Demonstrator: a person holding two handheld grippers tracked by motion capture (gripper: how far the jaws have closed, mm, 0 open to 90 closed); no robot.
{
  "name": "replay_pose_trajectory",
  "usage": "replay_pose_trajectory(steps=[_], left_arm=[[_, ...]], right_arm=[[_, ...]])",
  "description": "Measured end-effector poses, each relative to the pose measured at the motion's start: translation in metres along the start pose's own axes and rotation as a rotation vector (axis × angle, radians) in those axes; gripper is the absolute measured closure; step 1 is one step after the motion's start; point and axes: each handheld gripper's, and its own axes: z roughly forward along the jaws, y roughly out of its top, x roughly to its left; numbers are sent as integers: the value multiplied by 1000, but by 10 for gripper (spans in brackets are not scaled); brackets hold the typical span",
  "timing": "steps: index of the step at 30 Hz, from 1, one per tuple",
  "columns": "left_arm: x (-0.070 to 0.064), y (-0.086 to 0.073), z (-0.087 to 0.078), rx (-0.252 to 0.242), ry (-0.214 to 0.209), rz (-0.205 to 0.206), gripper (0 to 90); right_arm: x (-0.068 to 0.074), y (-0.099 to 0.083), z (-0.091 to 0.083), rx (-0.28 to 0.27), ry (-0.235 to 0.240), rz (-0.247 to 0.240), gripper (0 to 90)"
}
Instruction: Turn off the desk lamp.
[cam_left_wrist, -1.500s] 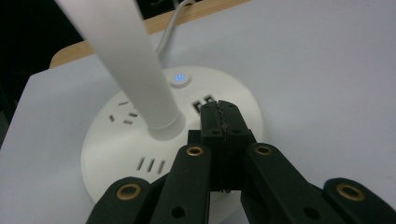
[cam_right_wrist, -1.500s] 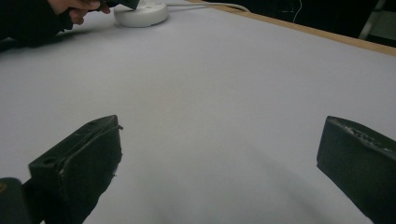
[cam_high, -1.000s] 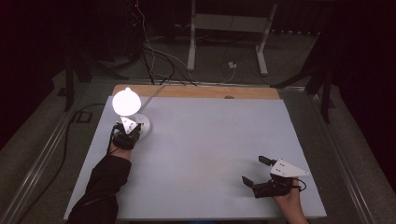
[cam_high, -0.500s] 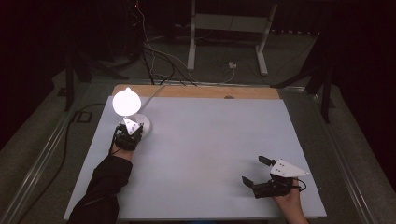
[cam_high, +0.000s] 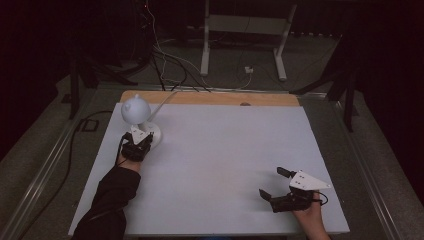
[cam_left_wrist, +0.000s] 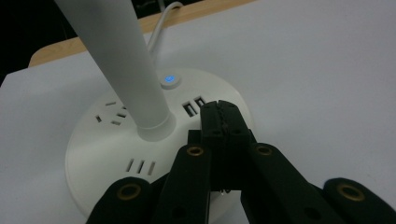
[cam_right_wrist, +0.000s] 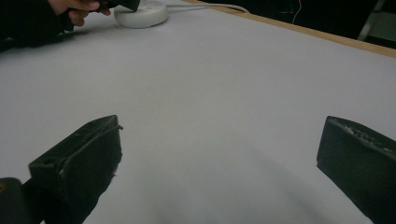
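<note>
left gripper, jaws closed, over the lamp base

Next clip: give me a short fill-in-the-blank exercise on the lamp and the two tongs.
1. The left tongs, jaws ____, hover over the round white plastic lamp base.
2. The small round button on that base glows ____.
3. The right tongs have their jaws ____ above the white table.

Missing words: shut; blue; open
</note>
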Motion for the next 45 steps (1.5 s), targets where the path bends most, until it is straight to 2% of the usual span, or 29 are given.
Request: replay_pose_trajectory(steps=[2, 6, 10, 11, 14, 15, 16, 20, 24, 26, 27, 29, 31, 33, 34, 35, 36, 37, 38, 39, 45], left_arm=[[-2, 6, -5, -20, 8, 6, 900], [-4, 17, -15, -48, -12, -26, 900], [-3, 19, -20, -38, -26, -29, 898], [-3, 19, -22, -36, -32, -40, 870], [-2, 20, -26, -33, -46, -50, 868], [-2, 21, -28, -31, -48, -52, 825], [-2, 23, -31, -25, -66, -65, 825], [-1, 25, -37, -20, -85, -85, 721], [-1, 25, -42, -4, -109, -92, 575], [-1, 25, -45, -2, -123, -94, 548], [-1, 25, -46, 9, -144, -92, 478], [-1, 25, -47, 15, -150, -91, 449], [-2, 24, -49, 19, -164, -95, 371], [-3, 24, -51, 34, -197, -102, 239], [-5, 23, -53, 34, -194, -99, 239], [-5, 21, -57, 37, -246, -100, 142], [-5, 21, -57, 37, -246, -100, 101], [-5, 21, -58, 40, -266, -102, 69], [-6, 20, -60, 39, -288, -106, 69], [-7, 19, -63, 42, -291, -100, 31], [-14, 13, -78, 22, -349, -70, 8]], right_arm=[[0, 0, 0, 0, 1, 4, 0], [-1, 0, 0, 0, 1, 4, 0], [-1, 0, 0, -1, 0, 4, 0], [-1, 0, 0, -2, 1, 5, 0], [-1, 0, 0, -2, 0, 6, 0], [-1, 0, 0, -2, -1, 6, 0], [-1, 0, 0, -2, -2, 6, 0], [-2, 0, 0, -4, -4, 7, 0], [-1, 0, 0, -3, -1, 8, 0], [-1, 0, 0, -3, -1, 8, 0], [-1, 0, 0, -3, 0, 9, 0], [-1, 0, 0, -2, 0, 8, 0], [-1, 0, 0, -1, 0, 9, 0], [-1, 0, 1, -2, 0, 11, 0], [-1, 0, 1, -2, 0, 11, 0], [-1, 0, 1, -1, 0, 13, 0], [-1, 0, 1, -1, 0, 14, 0], [-2, -1, 1, -1, -1, 16, 0], [-2, -1, 1, -1, -1, 16, 0], [-2, -1, 1, 0, 0, 17, 0], [-1, 0, 1, 0, -1, 11, 0]])
